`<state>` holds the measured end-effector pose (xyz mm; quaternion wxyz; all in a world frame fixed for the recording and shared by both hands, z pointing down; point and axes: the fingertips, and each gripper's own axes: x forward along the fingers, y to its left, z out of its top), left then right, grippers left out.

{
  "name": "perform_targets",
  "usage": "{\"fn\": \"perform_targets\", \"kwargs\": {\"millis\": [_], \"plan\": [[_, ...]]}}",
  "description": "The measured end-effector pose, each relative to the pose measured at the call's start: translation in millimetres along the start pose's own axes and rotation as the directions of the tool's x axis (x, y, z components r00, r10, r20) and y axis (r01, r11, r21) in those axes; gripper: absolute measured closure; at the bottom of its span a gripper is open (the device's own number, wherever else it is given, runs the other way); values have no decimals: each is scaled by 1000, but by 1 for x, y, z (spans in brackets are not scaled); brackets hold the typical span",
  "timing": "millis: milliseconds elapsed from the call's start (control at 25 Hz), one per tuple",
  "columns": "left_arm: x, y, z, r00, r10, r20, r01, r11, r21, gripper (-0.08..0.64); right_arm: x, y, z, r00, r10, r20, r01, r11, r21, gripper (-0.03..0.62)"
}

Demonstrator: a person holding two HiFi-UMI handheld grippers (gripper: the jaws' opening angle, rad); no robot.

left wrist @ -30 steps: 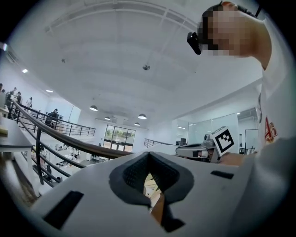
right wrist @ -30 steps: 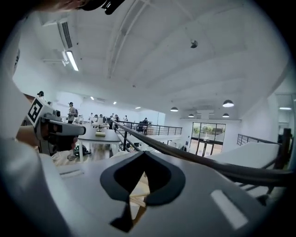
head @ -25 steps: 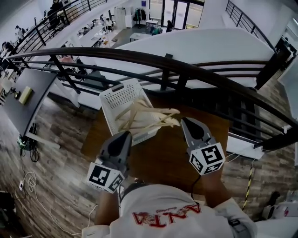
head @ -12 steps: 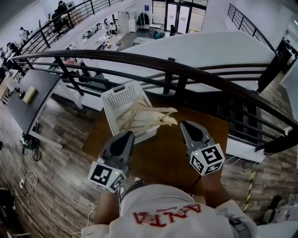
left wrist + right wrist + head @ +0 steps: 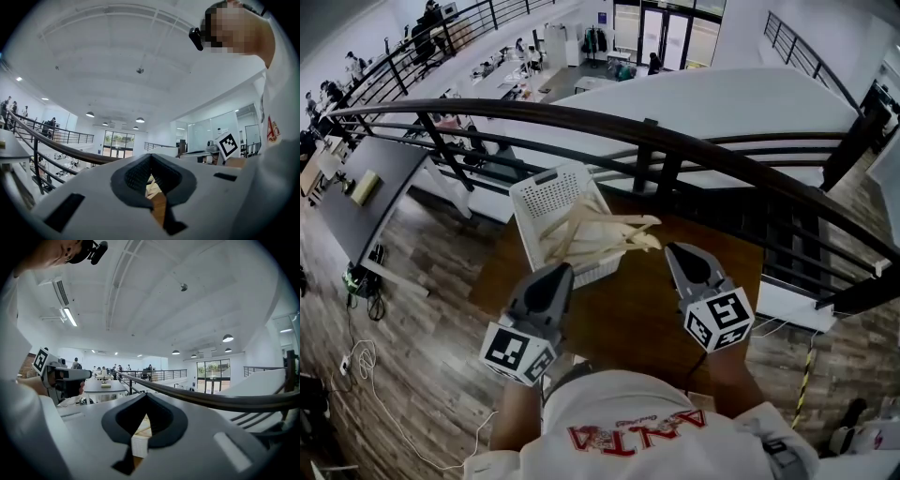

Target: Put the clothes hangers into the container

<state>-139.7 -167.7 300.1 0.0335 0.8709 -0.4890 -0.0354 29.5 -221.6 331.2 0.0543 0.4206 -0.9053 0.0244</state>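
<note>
A white perforated basket [image 5: 546, 200] stands on the far left of the brown table [image 5: 628, 314]. Several pale wooden hangers [image 5: 602, 234] lie piled in it, their ends sticking out over its right rim. My left gripper [image 5: 560, 271] is shut and empty, just short of the basket's near corner. My right gripper [image 5: 676, 251] is also shut and empty, to the right of the hanger ends and apart from them. The left gripper view shows the closed jaws [image 5: 151, 157] with hangers [image 5: 153, 188] beyond. In the right gripper view the gripper [image 5: 146, 396] points at the basket [image 5: 139, 446].
A dark curved railing [image 5: 694, 150] runs close behind the table, with a drop to a lower floor beyond. Wood flooring [image 5: 412, 309] lies to the left of the table. The person's white shirt [image 5: 628, 427] fills the bottom of the head view.
My left gripper has edged a little toward the basket. The right gripper, basket and hangers sit as before.
</note>
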Motion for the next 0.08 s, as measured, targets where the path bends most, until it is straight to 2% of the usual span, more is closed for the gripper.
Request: {"fn": "perform_targets", "kwargs": {"millis": [80], "plan": [[0,-2,-1,1000,0,0,0,1000,-1,551,-1,0,-3,1000,2,-4,-2,1000,1,589]]}}
